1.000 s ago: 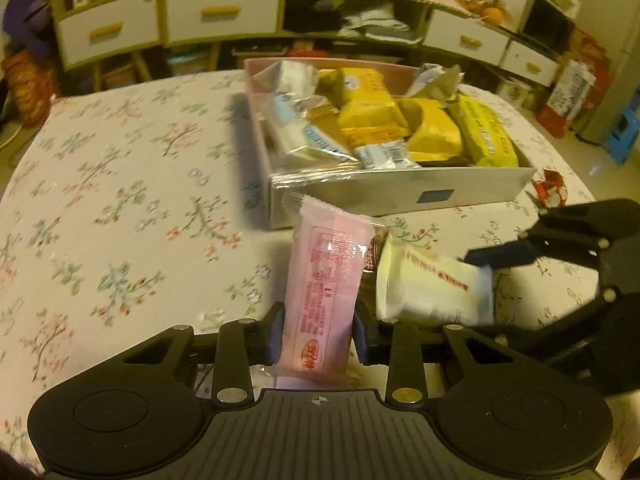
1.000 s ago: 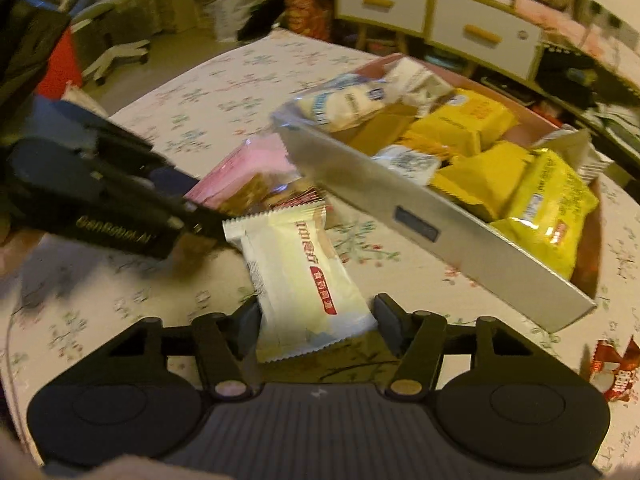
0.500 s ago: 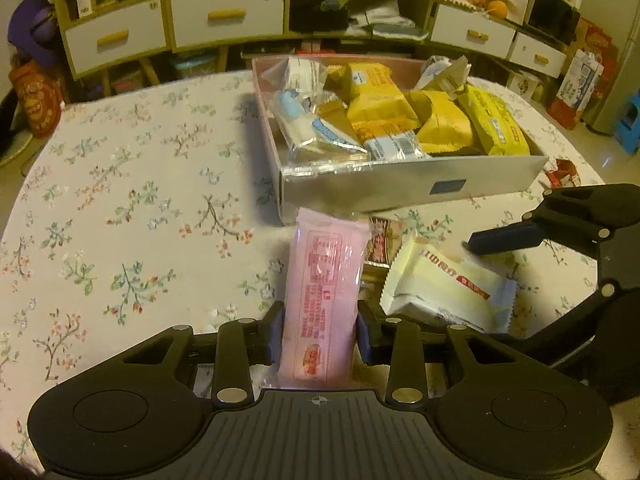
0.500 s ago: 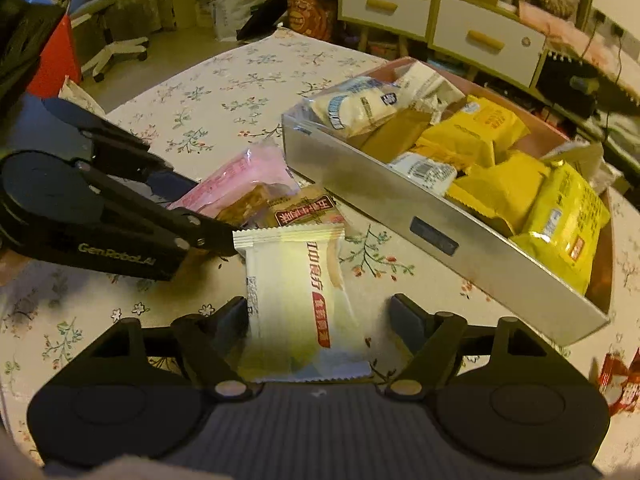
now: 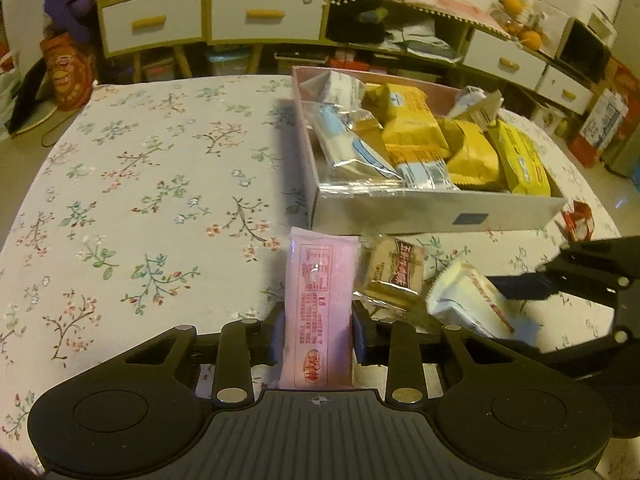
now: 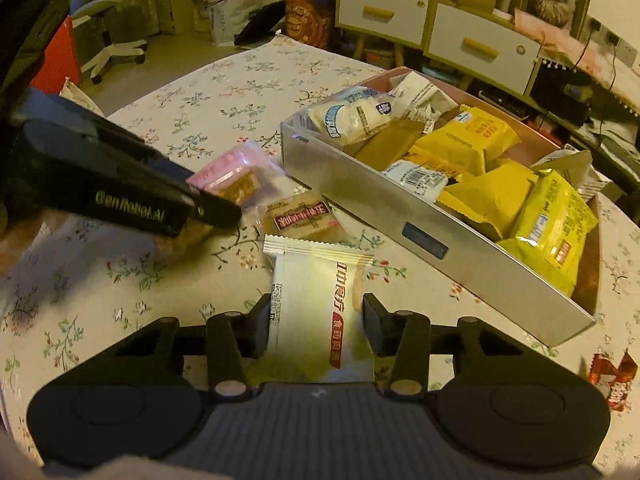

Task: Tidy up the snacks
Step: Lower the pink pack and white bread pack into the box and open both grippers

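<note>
My left gripper [image 5: 316, 334] is shut on a pink snack packet [image 5: 320, 304], held lengthwise just in front of the silver box [image 5: 432, 216]. My right gripper [image 6: 314, 320] is shut on a white snack packet [image 6: 320, 304] with red writing; it also shows in the left wrist view [image 5: 472, 300]. A brown biscuit packet [image 6: 304, 216] lies on the table between the two, also seen in the left wrist view [image 5: 394, 272]. The box holds several yellow and white snack packets [image 6: 472, 148]. The left gripper's body [image 6: 120, 184] shows at the left of the right wrist view.
The table has a floral cloth [image 5: 140, 184]. A red-and-white wrapper [image 6: 612, 380] lies on the cloth right of the box, also in the left wrist view [image 5: 578, 220]. Drawers and cluttered shelves [image 5: 264, 16] stand behind the table.
Both grippers have pulled back from the box and lowered with their packets. The right gripper, looser half a second ago, has closed on the white packet. The brown biscuit packet came into view.
</note>
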Demonstrator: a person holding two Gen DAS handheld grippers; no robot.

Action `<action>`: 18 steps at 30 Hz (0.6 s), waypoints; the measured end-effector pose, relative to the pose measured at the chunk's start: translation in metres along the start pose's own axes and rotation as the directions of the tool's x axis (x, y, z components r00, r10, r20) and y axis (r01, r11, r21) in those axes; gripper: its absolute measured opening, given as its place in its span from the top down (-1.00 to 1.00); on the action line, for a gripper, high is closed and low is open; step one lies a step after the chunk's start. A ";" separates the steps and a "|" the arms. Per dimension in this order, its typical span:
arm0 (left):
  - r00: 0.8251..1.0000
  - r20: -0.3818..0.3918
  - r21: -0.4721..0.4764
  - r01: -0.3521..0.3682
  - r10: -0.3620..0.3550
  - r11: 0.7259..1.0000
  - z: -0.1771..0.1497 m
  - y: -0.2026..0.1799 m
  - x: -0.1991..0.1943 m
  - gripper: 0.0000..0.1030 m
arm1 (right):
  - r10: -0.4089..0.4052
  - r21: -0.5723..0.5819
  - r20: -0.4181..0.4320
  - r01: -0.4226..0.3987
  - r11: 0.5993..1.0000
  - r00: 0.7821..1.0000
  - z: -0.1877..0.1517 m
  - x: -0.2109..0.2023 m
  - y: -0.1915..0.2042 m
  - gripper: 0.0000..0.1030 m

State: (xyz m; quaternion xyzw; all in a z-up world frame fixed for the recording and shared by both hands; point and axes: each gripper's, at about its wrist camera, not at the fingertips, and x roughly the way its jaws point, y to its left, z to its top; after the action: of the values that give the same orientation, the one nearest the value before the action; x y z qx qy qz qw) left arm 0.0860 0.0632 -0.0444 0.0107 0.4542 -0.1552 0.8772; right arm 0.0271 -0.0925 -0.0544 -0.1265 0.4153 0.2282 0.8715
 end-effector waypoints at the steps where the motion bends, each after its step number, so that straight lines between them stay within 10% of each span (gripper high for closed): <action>1: 1.000 0.001 -0.004 -0.004 0.004 1.000 0.000 0.000 0.000 0.42 | -0.001 0.003 0.003 0.001 1.000 1.000 -0.001 -0.002 -0.002 0.17; 18: 0.994 0.105 -0.119 -0.011 0.024 0.993 0.020 0.009 -0.027 0.42 | -0.055 0.137 0.117 0.038 0.990 0.992 0.013 -0.032 -0.040 0.17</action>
State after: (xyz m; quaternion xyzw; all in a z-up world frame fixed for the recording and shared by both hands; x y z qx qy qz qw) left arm 0.0897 0.0762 -0.0120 -0.0458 0.4152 -0.1207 0.9005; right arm 0.0385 -0.1314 -0.0199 -0.0631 0.3733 0.1866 0.9066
